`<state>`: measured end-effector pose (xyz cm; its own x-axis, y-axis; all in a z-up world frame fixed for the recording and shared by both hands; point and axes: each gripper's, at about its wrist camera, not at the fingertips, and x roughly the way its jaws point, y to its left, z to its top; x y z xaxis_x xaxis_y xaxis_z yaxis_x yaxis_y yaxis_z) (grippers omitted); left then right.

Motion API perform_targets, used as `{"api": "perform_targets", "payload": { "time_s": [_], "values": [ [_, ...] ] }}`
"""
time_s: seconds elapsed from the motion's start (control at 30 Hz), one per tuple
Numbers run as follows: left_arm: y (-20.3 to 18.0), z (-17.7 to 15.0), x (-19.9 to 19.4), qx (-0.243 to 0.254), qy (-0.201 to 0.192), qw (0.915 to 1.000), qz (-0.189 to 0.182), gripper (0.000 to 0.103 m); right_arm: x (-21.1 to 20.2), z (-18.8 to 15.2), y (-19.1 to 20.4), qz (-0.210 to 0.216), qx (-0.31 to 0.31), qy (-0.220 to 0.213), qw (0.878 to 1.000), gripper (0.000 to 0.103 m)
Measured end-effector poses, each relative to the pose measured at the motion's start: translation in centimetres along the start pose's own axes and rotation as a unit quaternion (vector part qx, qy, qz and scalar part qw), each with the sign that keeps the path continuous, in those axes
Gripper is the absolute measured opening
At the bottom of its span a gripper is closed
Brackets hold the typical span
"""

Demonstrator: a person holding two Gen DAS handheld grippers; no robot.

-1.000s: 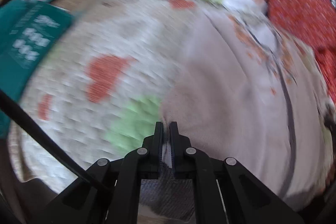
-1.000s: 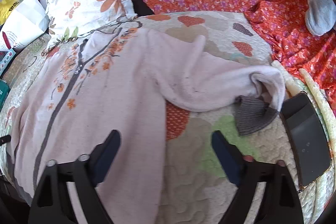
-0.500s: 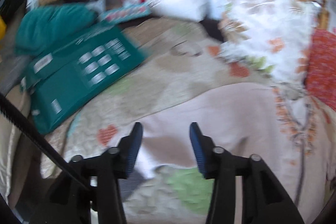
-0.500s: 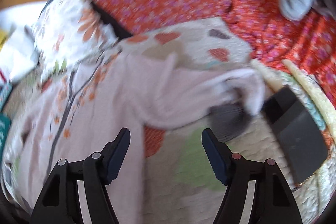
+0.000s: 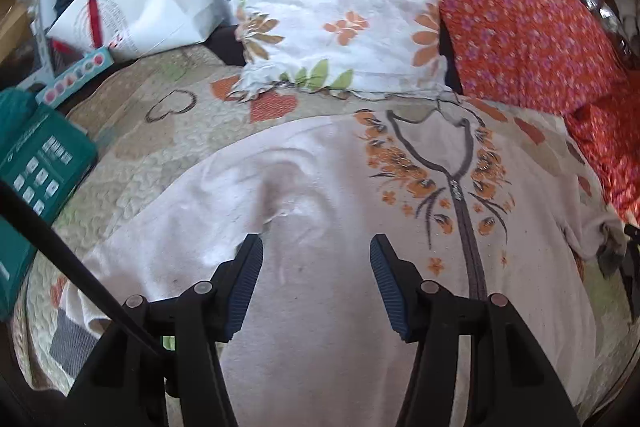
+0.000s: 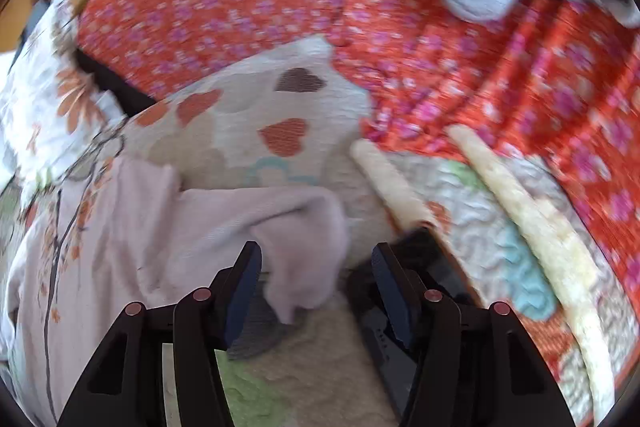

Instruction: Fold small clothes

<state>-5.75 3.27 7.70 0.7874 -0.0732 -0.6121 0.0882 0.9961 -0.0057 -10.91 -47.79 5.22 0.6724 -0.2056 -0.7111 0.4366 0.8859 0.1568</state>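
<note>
A pale pink zip-up top point(image 5: 320, 195) with orange flowers and a grey zipper lies spread on the quilt. My left gripper point(image 5: 316, 259) is open and empty above its left chest. The top's left sleeve ends in a grey cuff point(image 5: 70, 341) at the lower left. In the right wrist view the top's other sleeve point(image 6: 280, 223) lies folded across, its grey cuff point(image 6: 256, 331) under the fold. My right gripper point(image 6: 316, 267) is open just above that sleeve end, holding nothing.
A floral pillow point(image 5: 340, 7) and red floral bedding point(image 5: 528, 39) lie behind the top. A green box point(image 5: 36, 171) and white bag point(image 5: 144, 3) sit at the left. A black device point(image 6: 404, 311) lies on the quilt point(image 6: 248, 131) under my right finger.
My left gripper let go of the cloth, opened and pulled back over the top's chest. My right gripper moved right and down toward the folded sleeve end.
</note>
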Motion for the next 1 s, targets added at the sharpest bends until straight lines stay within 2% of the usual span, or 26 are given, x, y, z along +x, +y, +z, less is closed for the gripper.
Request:
{"api": "perform_targets", "payload": {
  "time_s": [0.13, 0.23, 0.33, 0.37, 0.4, 0.43, 0.47, 0.53, 0.63, 0.7, 0.8, 0.9, 1.0],
  "values": [
    [-1.5, 0.1, 0.4, 0.012, 0.004, 0.9999, 0.001, 0.055, 0.0, -1.8, 2.2, -0.007, -0.039, 0.025, 0.999, 0.062],
    [-1.7, 0.1, 0.9, 0.004, 0.017, 0.9998, -0.007, 0.055, -0.8, -3.5, 2.7, -0.004, -0.027, 0.039, 0.999, 0.062],
    [-1.6, 0.0, 1.4, -0.01, 0.032, 0.9992, -0.022, 0.055, 0.3, -4.9, 2.9, -0.015, -0.01, 0.062, 0.998, 0.062],
    [-1.4, -0.1, 1.5, -0.017, 0.036, 0.9989, -0.025, 0.055, 1.5, -5.2, 3.2, -0.017, -0.013, 0.075, 0.997, 0.056],
    [-1.2, -0.1, 1.4, -0.021, 0.038, 0.9987, -0.026, 0.055, 2.0, -5.2, 3.2, -0.016, -0.011, 0.081, 0.996, 0.026],
    [-0.9, -0.2, 1.3, -0.029, 0.037, 0.9986, -0.027, 0.055, 2.4, -5.1, 3.1, -0.013, -0.009, 0.088, 0.996, 0.011],
    [-0.7, -0.1, 1.2, -0.034, 0.035, 0.9985, -0.024, 0.055, 2.3, -4.8, 2.8, -0.015, -0.008, 0.088, 0.996, 0.005],
    [-0.1, -0.1, 0.7, -0.043, 0.029, 0.9985, -0.018, 0.055, 0.8, -3.8, 2.3, -0.052, -0.03, 0.064, 0.996, 0.005],
    [1.3, 0.0, 0.0, -0.057, 0.022, 0.9981, -0.007, 0.055, -2.7, -1.4, 0.3, -0.138, -0.062, 0.027, 0.988, 0.004],
    [2.4, 0.2, -0.4, -0.072, 0.021, 0.9972, -0.003, 0.055, -5.5, 0.5, -1.6, -0.214, -0.084, -0.002, 0.973, 0.004],
    [4.2, 0.3, -1.1, -0.098, 0.014, 0.995, 0.002, 0.055, -8.1, 2.8, -3.6, -0.29, -0.1, -0.023, 0.952, 0.004],
    [6.2, 0.5, -2.1, -0.119, 0.0, 0.9928, 0.019, 0.055, -9.6, 4.9, -3.6, -0.31, -0.106, -0.032, 0.944, 0.004],
    [8.6, 0.6, -3.0, -0.139, -0.014, 0.9893, 0.042, 0.055, -10.8, 6.7, -0.1, -0.292, -0.127, -0.051, 0.946, 0.004]
  ]
}}
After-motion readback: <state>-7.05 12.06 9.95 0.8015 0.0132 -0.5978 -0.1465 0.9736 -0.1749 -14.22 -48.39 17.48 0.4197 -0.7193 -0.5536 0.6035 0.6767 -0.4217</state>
